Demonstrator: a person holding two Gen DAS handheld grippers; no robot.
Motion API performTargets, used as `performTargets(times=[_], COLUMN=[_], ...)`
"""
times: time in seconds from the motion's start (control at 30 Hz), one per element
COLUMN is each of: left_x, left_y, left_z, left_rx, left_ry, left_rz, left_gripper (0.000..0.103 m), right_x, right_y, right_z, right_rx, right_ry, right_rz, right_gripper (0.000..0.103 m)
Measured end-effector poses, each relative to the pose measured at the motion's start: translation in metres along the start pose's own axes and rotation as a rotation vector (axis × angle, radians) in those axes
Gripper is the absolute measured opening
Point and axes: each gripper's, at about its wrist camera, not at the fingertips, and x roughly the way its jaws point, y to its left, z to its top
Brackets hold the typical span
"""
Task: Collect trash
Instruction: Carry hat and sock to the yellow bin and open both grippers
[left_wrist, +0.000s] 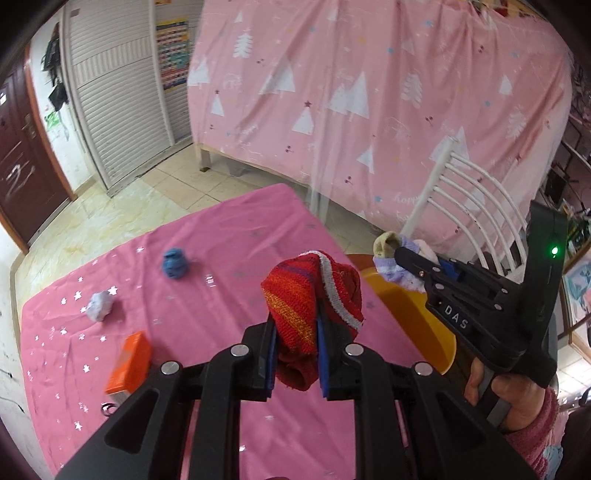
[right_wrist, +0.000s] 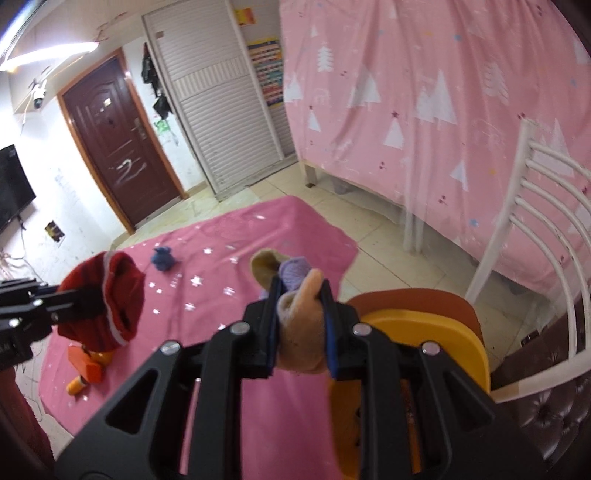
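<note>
Trash was already in both grippers: the left gripper (left_wrist: 295, 354) was clamped on a balled red striped sock (left_wrist: 314, 295), and the right gripper (right_wrist: 301, 332) was pinching a bundle of tan and lilac socks (right_wrist: 295, 295), both held up in the air above the pink star-print cloth (left_wrist: 229, 236). Just to the right of that cloth sat the yellow bin (right_wrist: 436, 332), its rim showing under the right gripper, on what looked like a brown seat.

For a clean drop, the likely plan was to bring each bundle fully over the bin's mouth before the fingers parted, one side at a time so the two tools did not knock together; soft socks tend to cling to the pads, so a wide release low over the opening would have suited.

Back on the cloth, a blue wad (left_wrist: 174, 263) lay toward its far side, a pale crumpled wad (left_wrist: 99, 305) nearer its left edge, and an orange box (left_wrist: 130, 362) closer in. A small orange bottle (right_wrist: 77, 386) lay beside that box. The white chair back (right_wrist: 535, 229) stood close beyond the bin, the one thing to steer clear of.
</note>
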Motion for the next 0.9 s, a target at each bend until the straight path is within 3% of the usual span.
performTargets(times=[0.4, 0.73, 0.83, 0.9], left_x=[0.041, 0.081, 0.086, 0.089], left_y=[-0.083, -0.115, -0.117, -0.116], left_z=[0.013, 0.011, 0.011, 0.012], left_rx=[0.083, 0.105, 0.098, 0.088], left_ry=[0.043, 0.108, 0.109, 0.113], left_rz=[-0.086, -0.082, -0.071, -0.070], left_gripper=[0.011, 0.011, 0.012, 0.019], right_x=[0.013, 0.023, 0.024, 0.023], right_y=[-0.073, -0.105, -0.106, -0.107], right_z=[-0.040, -0.053, -0.053, -0.054], right_rx=[0.099, 0.156, 0.162, 0.164], right_ry=[0.071, 0.119, 0.123, 0.123], right_rz=[-0.053, -0.065, -0.066, -0.069], right_gripper=[0.019, 0.019, 0.024, 0.027])
